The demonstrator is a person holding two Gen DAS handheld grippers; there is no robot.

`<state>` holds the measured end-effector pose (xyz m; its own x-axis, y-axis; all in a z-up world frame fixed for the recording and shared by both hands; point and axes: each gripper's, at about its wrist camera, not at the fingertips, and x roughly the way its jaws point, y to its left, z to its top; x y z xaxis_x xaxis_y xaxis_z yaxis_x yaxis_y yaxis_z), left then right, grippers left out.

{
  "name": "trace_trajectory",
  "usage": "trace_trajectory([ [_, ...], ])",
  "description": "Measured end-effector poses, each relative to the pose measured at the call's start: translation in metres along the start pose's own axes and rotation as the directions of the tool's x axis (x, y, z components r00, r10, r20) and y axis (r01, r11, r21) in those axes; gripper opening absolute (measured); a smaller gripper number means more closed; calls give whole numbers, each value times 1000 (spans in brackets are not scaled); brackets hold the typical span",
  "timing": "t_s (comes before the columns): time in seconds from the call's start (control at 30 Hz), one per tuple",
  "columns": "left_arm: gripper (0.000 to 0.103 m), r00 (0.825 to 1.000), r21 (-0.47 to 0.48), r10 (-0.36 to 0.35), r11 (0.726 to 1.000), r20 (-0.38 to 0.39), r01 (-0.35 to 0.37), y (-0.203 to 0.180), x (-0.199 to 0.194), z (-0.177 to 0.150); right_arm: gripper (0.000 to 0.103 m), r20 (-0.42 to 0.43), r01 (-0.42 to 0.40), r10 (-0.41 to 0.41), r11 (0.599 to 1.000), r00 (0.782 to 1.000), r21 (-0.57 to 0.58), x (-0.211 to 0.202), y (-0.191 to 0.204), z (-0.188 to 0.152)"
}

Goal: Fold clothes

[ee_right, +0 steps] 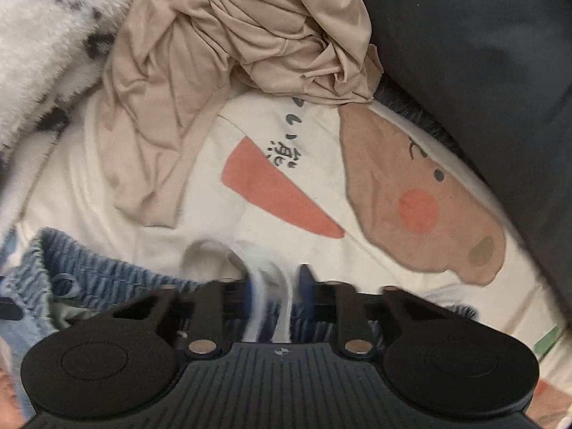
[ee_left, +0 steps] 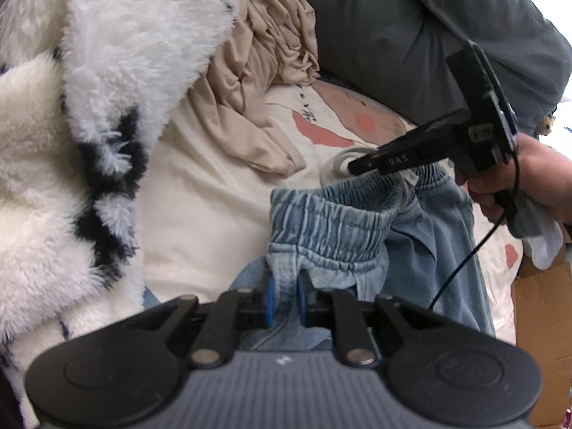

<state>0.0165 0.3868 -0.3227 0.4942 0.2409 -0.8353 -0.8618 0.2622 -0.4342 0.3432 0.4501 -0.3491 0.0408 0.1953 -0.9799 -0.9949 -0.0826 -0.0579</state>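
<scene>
Light blue jeans (ee_left: 332, 225) with an elastic waistband lie bunched on a cream printed sheet (ee_left: 200, 186). My left gripper (ee_left: 286, 300) is shut on the near edge of the waistband, with denim pinched between its blue pads. My right gripper (ee_left: 357, 168), held by a hand (ee_left: 536, 175), reaches in from the right over the far side of the waistband. In the right wrist view my right gripper (ee_right: 277, 286) is blurred and stands narrow, its pads closed on the white drawstring (ee_right: 268, 279). The jeans (ee_right: 89, 275) show at the lower left there.
A crumpled beige garment (ee_left: 257, 82) (ee_right: 200, 53) lies behind the jeans. A fluffy white and black blanket (ee_left: 107, 71) fills the left. A dark grey pillow (ee_left: 411, 35) sits at the back right. A cardboard box (ee_left: 540, 307) stands at the right edge.
</scene>
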Motion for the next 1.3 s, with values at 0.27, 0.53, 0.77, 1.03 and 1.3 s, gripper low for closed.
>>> trace_trajectory([
  [0.27, 14, 1000, 1, 6, 1000, -4, -6, 0, 2, 1, 13, 93, 40, -49, 994, 994, 97, -20, -17, 10],
  [0.53, 14, 1000, -4, 9, 1000, -7, -9, 2, 3, 3, 11, 233, 51, -103, 975, 967, 216, -58, -37, 18],
  [0.77, 14, 1000, -22, 8, 1000, -6, -8, 7, 6, 6, 1, 304, 38, -124, 961, 944, 273, -99, -50, 10],
  [1.03, 14, 1000, -41, 15, 999, 0, -15, 10, 11, 7, 0, 342, 27, -141, 948, 929, 318, -142, -50, -31],
  [1.3, 14, 999, -29, 34, 999, -3, -34, 7, 16, 10, 0, 347, -4, -132, 931, 928, 364, -161, -39, -83],
])
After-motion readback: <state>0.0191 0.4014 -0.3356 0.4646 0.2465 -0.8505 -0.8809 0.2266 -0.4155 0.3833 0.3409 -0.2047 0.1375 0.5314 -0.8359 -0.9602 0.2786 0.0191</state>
